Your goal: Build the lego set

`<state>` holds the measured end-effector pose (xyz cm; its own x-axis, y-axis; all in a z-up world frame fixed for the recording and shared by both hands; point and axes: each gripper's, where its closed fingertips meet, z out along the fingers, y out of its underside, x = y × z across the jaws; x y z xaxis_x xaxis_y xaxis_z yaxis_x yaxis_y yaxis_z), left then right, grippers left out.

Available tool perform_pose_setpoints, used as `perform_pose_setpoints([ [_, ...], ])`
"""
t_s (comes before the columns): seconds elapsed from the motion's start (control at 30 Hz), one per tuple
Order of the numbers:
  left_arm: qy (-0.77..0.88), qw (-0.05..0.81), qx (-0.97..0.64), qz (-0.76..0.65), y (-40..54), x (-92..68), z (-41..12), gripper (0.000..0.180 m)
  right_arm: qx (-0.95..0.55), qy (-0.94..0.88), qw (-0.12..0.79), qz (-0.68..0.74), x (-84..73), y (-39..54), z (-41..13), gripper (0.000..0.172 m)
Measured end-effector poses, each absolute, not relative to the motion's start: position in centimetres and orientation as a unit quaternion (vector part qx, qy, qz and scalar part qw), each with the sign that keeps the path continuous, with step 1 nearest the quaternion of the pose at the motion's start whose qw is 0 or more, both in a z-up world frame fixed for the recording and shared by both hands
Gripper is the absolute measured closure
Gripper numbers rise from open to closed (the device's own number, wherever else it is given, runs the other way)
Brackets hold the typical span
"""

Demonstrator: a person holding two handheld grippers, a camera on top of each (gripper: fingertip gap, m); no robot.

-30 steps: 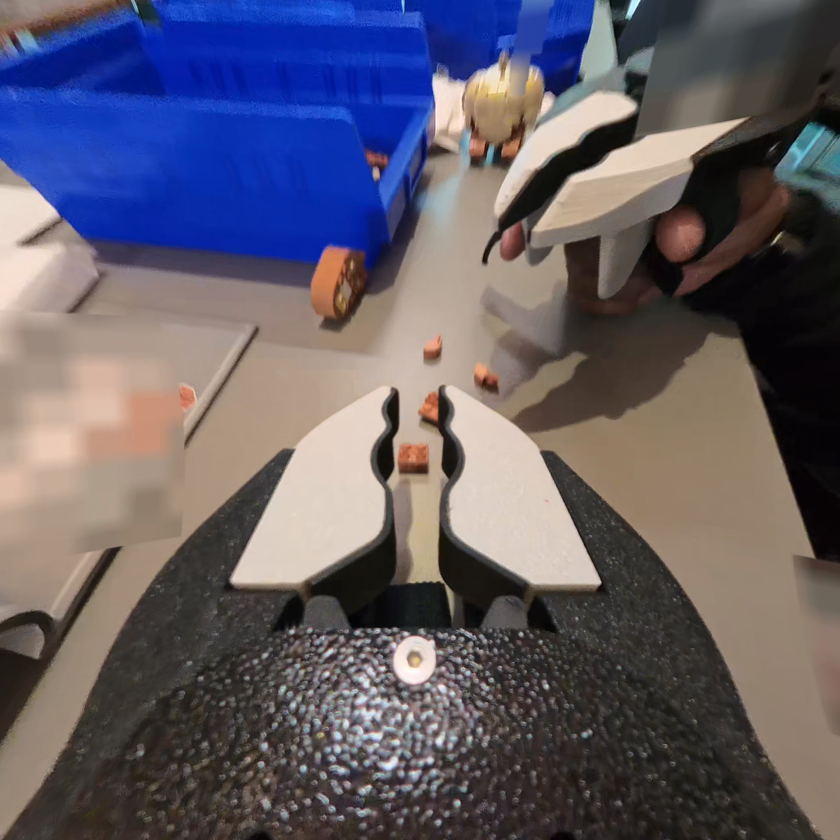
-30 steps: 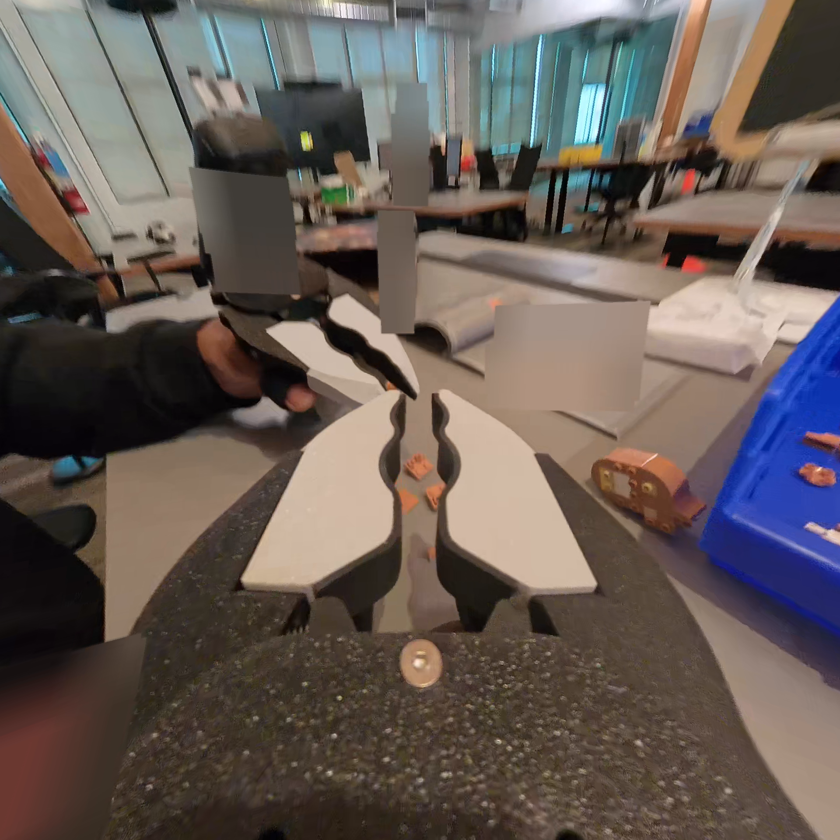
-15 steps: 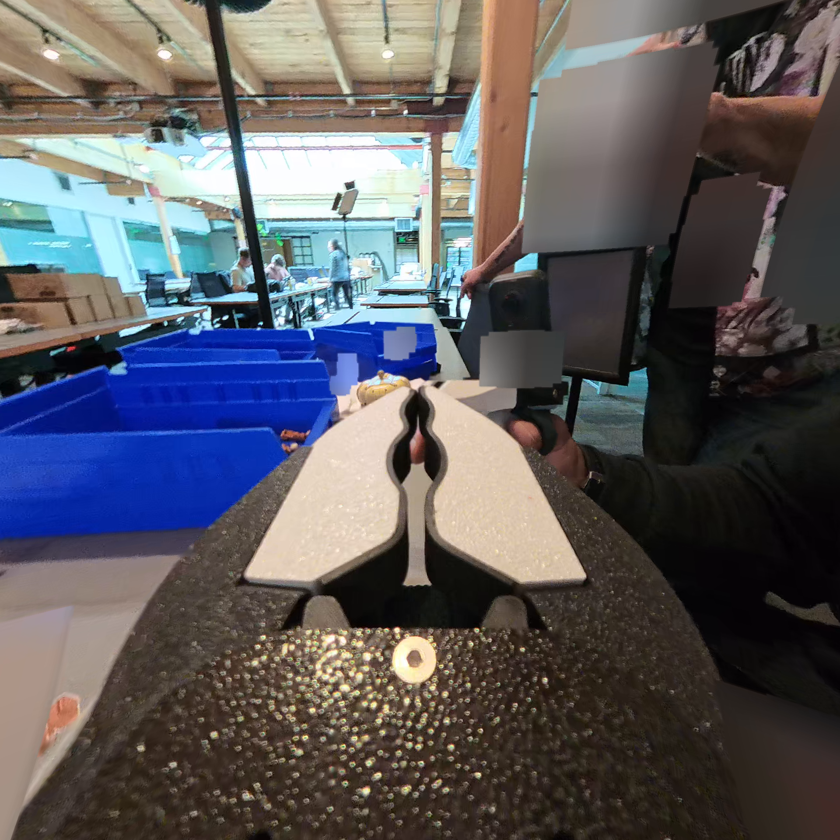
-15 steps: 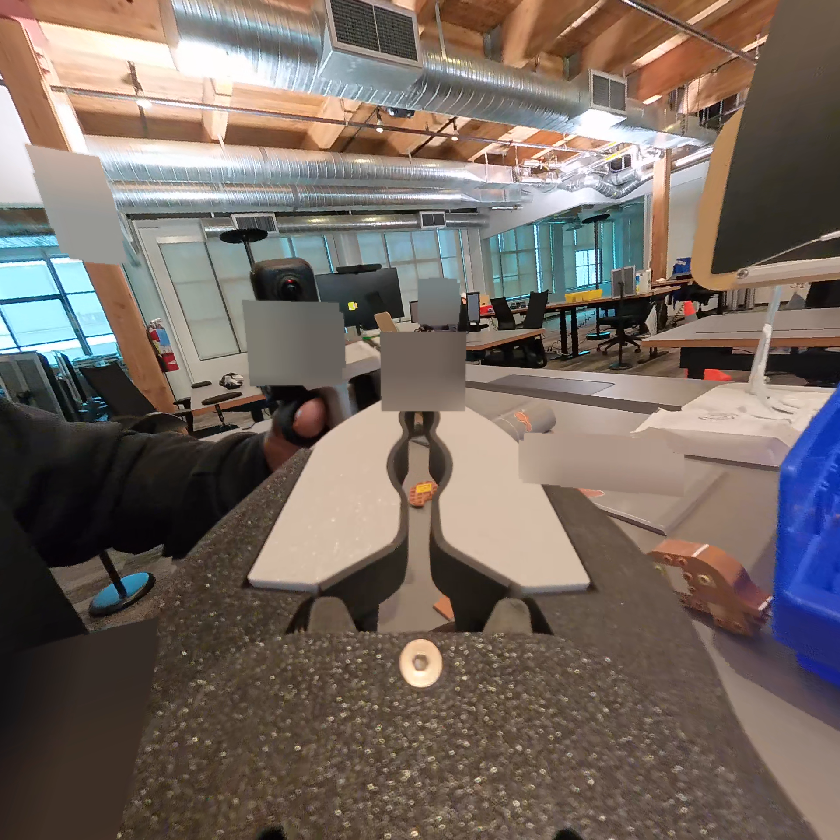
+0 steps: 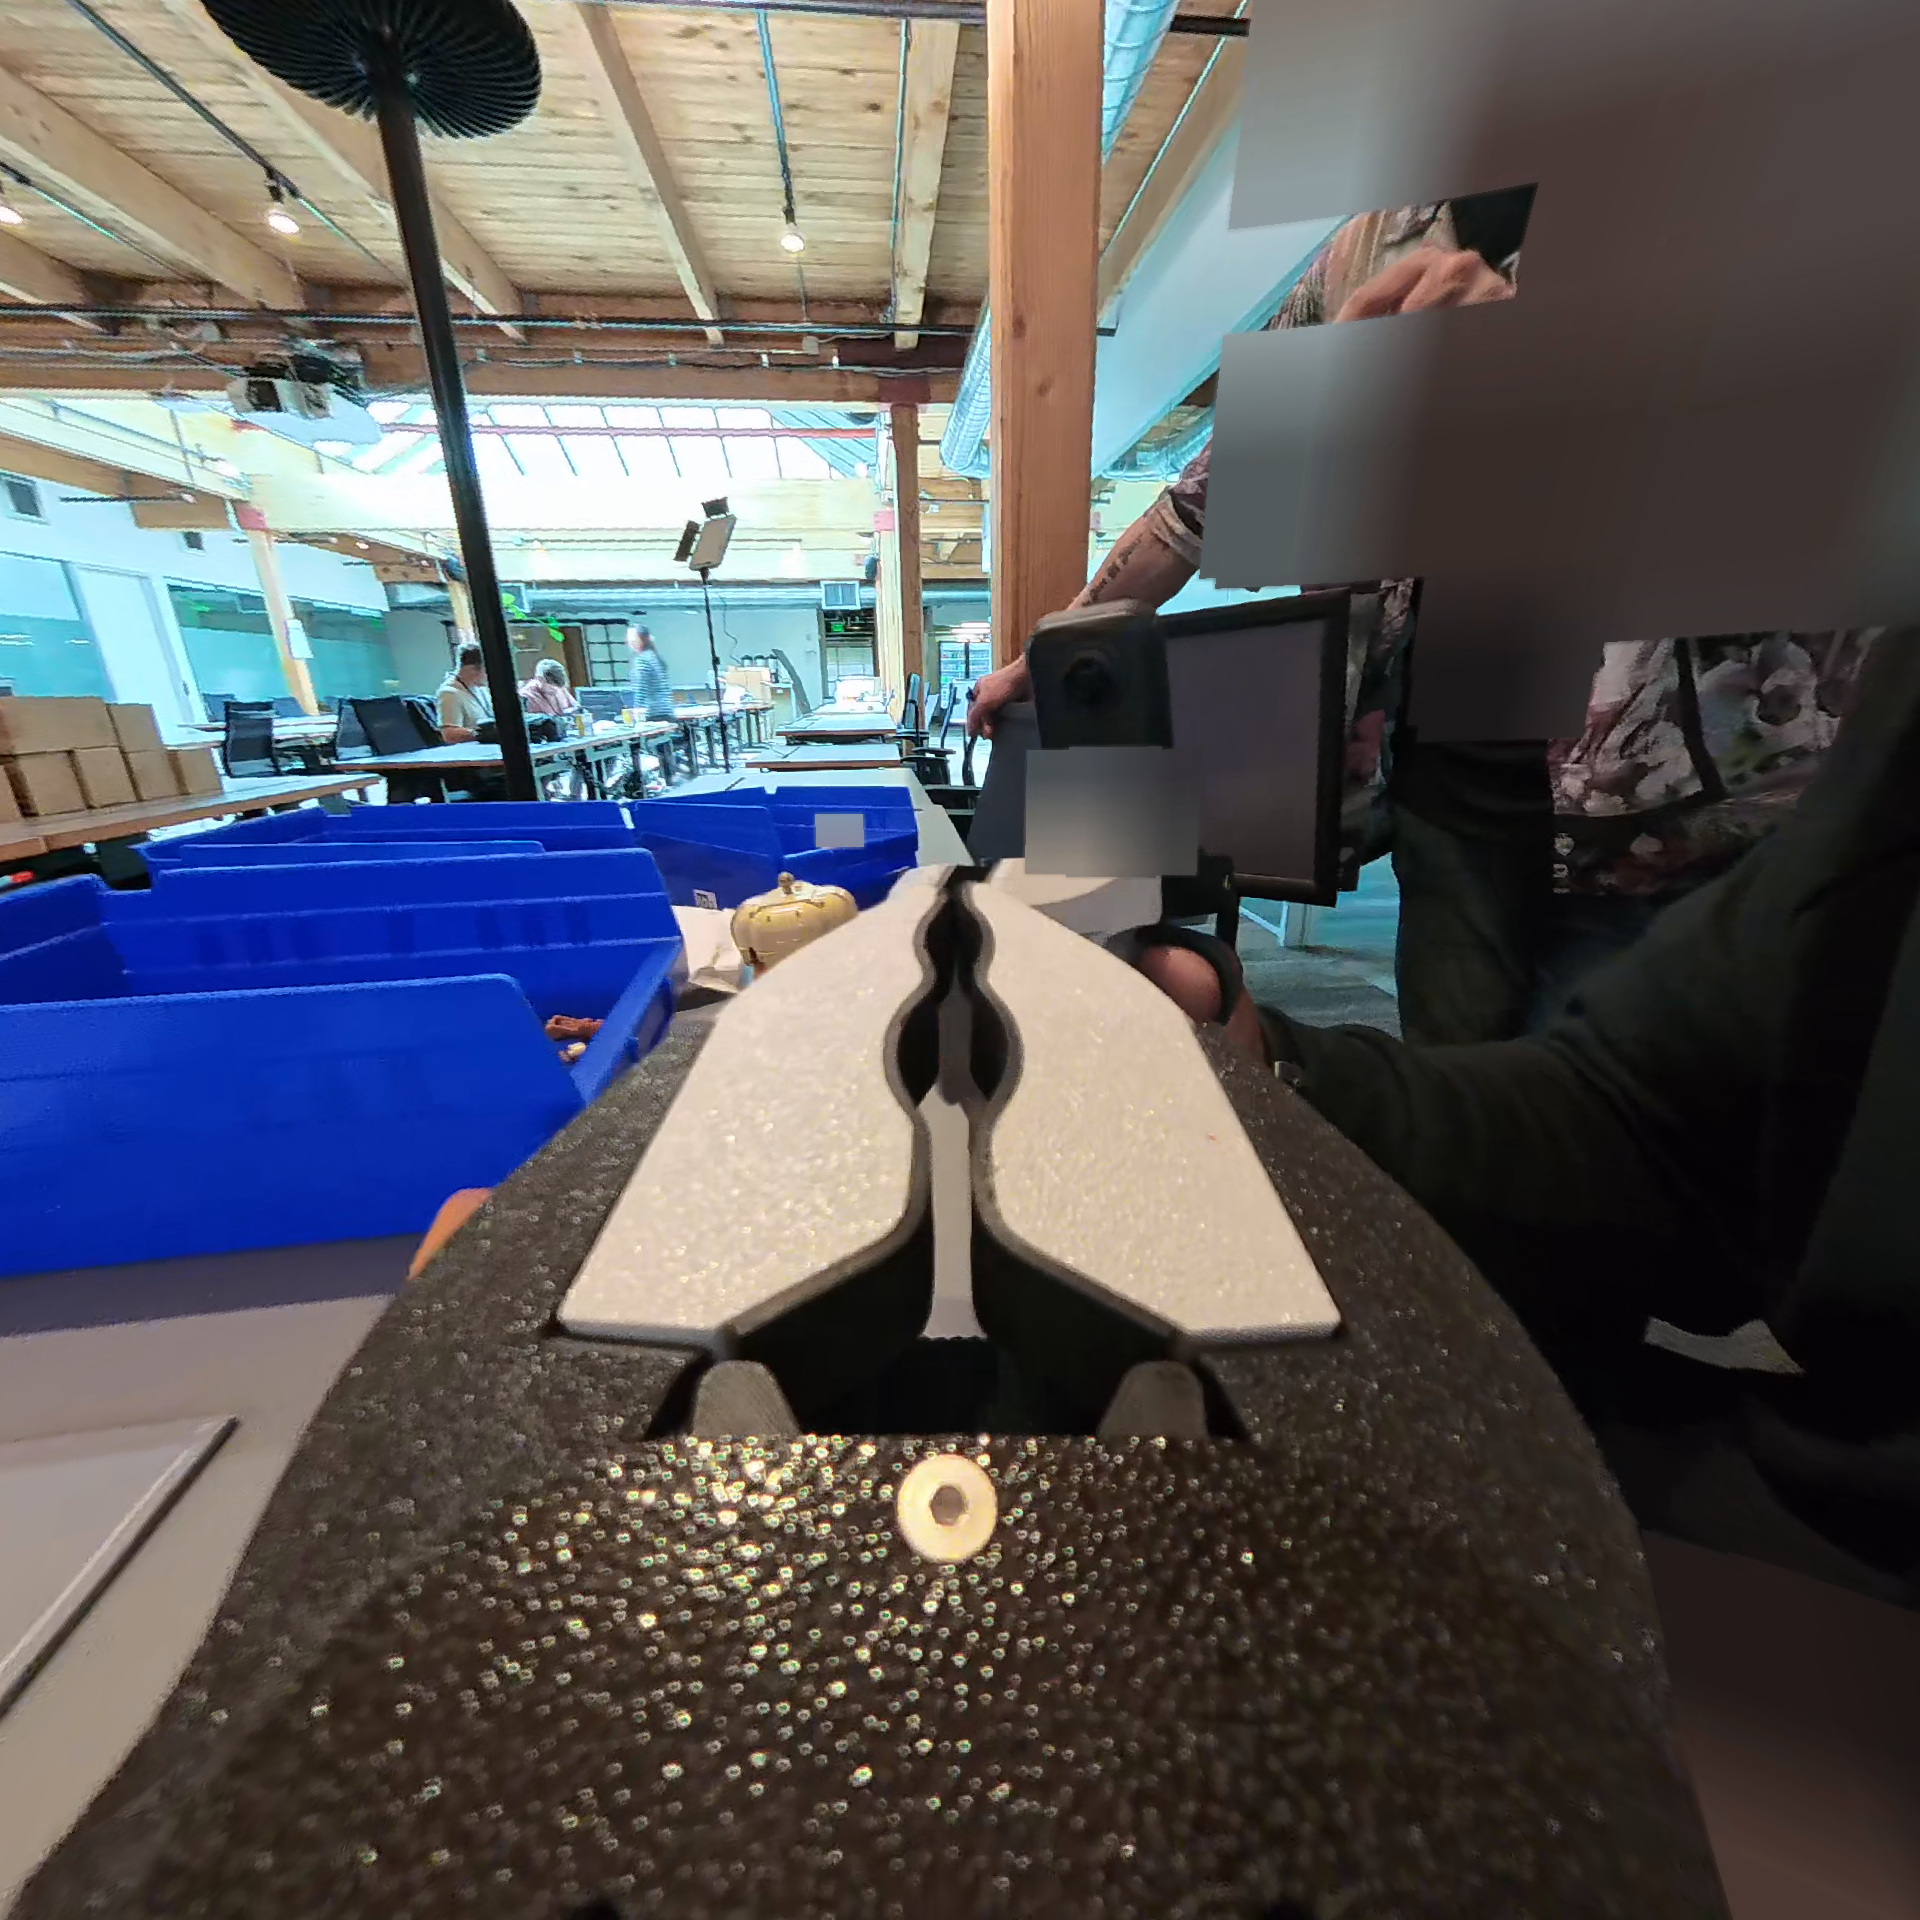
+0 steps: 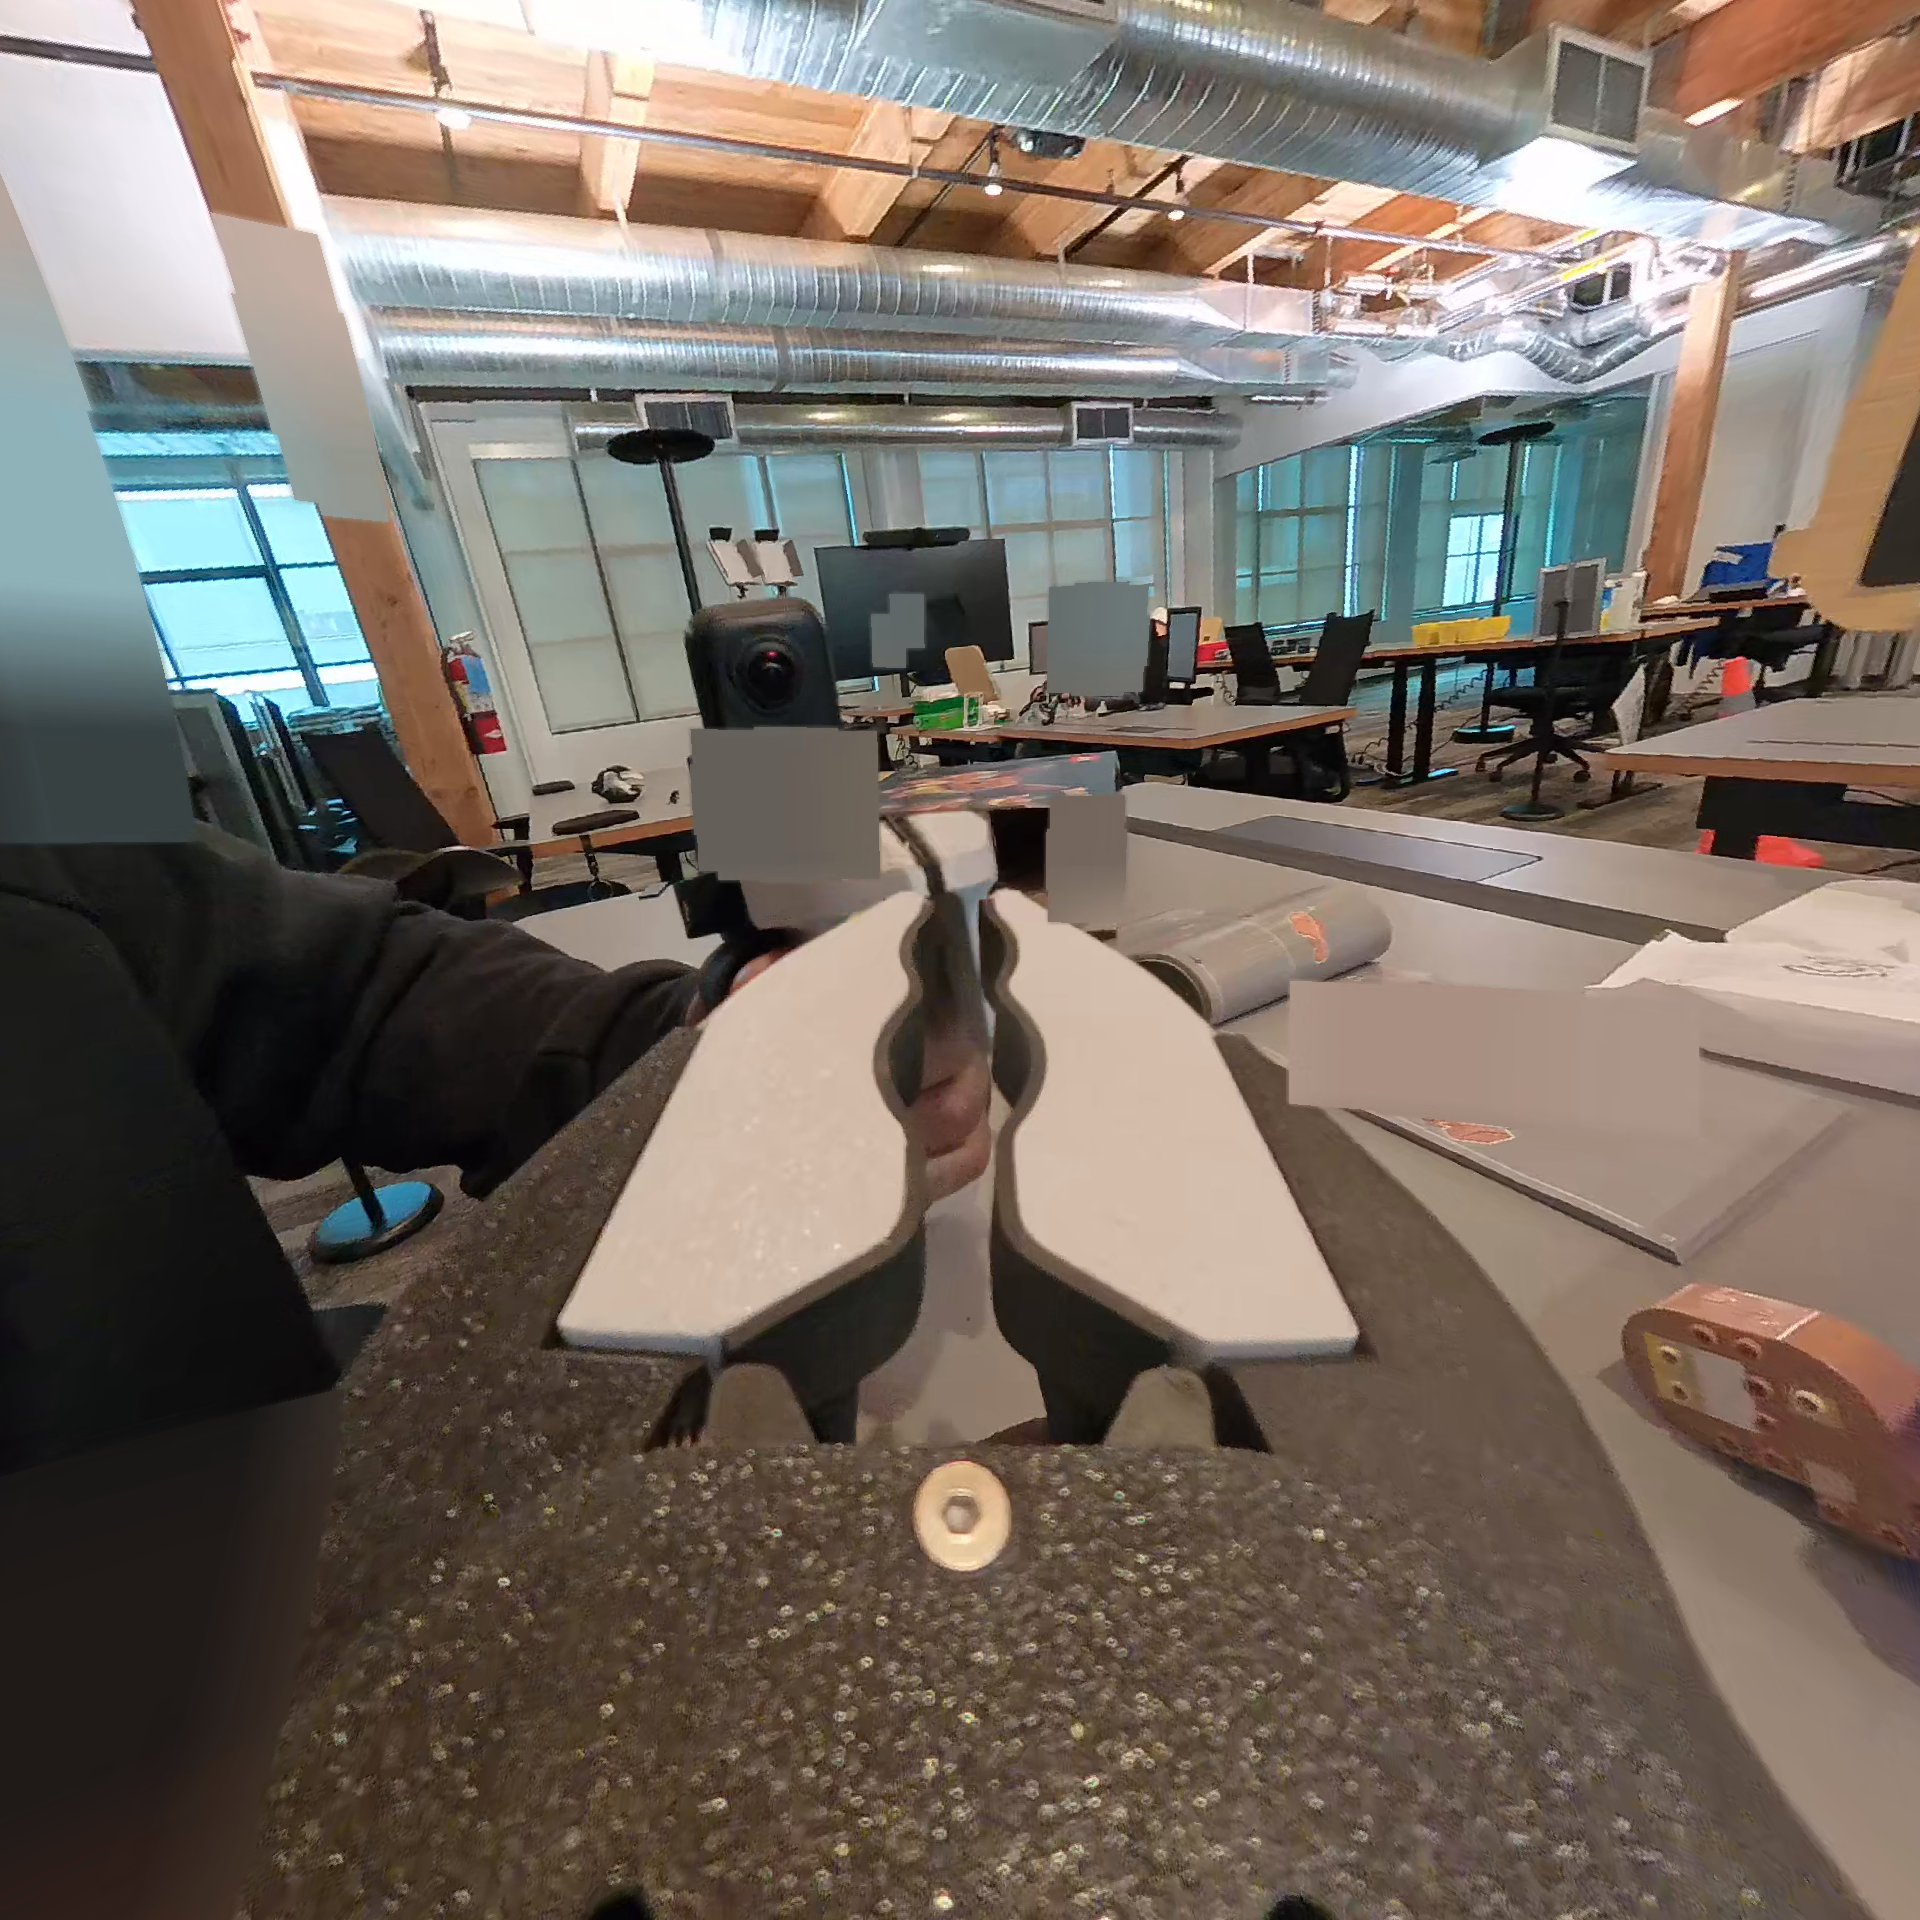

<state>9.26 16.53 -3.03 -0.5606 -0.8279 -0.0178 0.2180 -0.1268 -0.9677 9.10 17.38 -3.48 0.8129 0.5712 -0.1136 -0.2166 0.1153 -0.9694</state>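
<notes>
My left gripper (image 5: 956, 883) is held up level above the table and is shut, its tips together, with nothing showing between them. My right gripper (image 6: 956, 909) faces it tip to tip, its jaws a little apart and nothing of its own in the gap. The left gripper's white fingers (image 6: 951, 847) show through that gap, close in front; I cannot tell whether they touch. In the left wrist view the right gripper's fingers (image 5: 1081, 899) lie just behind my left tips. A person's hands hold both grippers.
Several blue bins (image 5: 312, 1091) stand to the left, one holding small brown pieces (image 5: 571, 1029). A cream round object (image 5: 792, 916) sits behind them. A brown oval plate with holes (image 6: 1756, 1392) lies on the grey table (image 6: 1507, 1309), with a rolled grey sheet (image 6: 1268, 935) and flat board (image 6: 1610, 1174) farther back. Left and right tips are no more than a few centimetres apart.
Both grippers rose from the table and tilted up to face each other. The left shut from around small brown bricks. The right shut, then opened slightly; the orange piece seen through its jaws no longer shows.
</notes>
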Motion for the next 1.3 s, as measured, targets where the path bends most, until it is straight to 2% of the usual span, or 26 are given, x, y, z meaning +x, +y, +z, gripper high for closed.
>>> perform_pose_setpoints([
  [0.6,0.555,0.331,-0.282,-0.709,15.9,8.8,-3.6,0.175,-0.605,-0.169,0.72,0.294,8.3,16.6,-3.7,0.158],
  [0.9,0.562,0.324,-0.281,-0.707,15.7,8.7,-3.8,0.18,-0.605,-0.179,0.718,0.294,8.1,16.4,-3.8,0.167],
  [1.3,0.569,0.32,-0.278,-0.705,15.5,8.6,-3.9,0.179,-0.601,-0.173,0.721,0.296,8.4,16.3,-3.7,0.168],
])
